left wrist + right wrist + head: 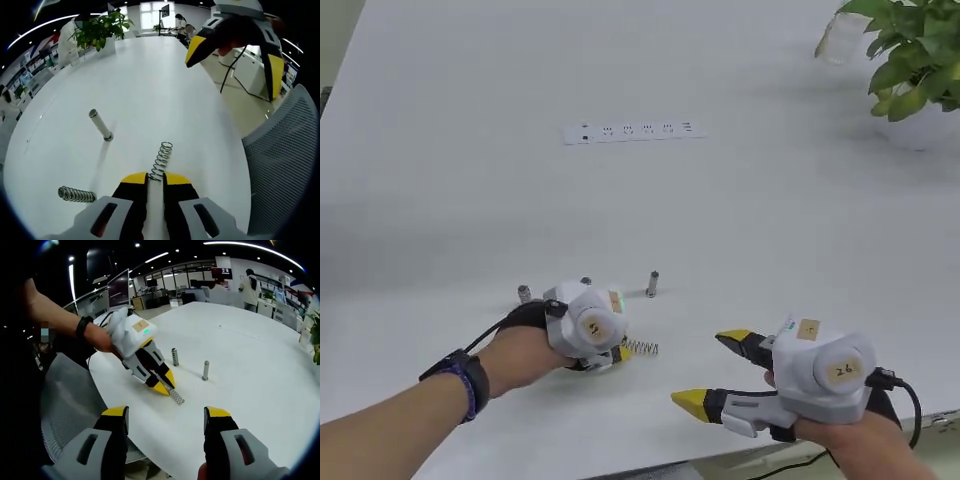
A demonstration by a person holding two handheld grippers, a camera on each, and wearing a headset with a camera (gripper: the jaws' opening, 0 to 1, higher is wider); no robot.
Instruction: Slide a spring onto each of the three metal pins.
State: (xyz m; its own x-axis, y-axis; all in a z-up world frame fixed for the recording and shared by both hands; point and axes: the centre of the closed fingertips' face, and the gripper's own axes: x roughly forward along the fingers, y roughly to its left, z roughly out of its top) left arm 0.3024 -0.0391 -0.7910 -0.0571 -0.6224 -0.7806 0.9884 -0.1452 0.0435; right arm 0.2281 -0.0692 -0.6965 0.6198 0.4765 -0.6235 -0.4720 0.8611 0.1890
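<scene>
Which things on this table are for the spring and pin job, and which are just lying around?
For the job:
spring, held in the left gripper
bare pin
spring-fitted pin
right gripper, open

Lying about:
power strip
potted plant

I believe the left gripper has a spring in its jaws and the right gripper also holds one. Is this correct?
Not quite. The left gripper does clamp a spring, but the right gripper holds nothing: the right gripper view shows its jaws open and empty.
</scene>
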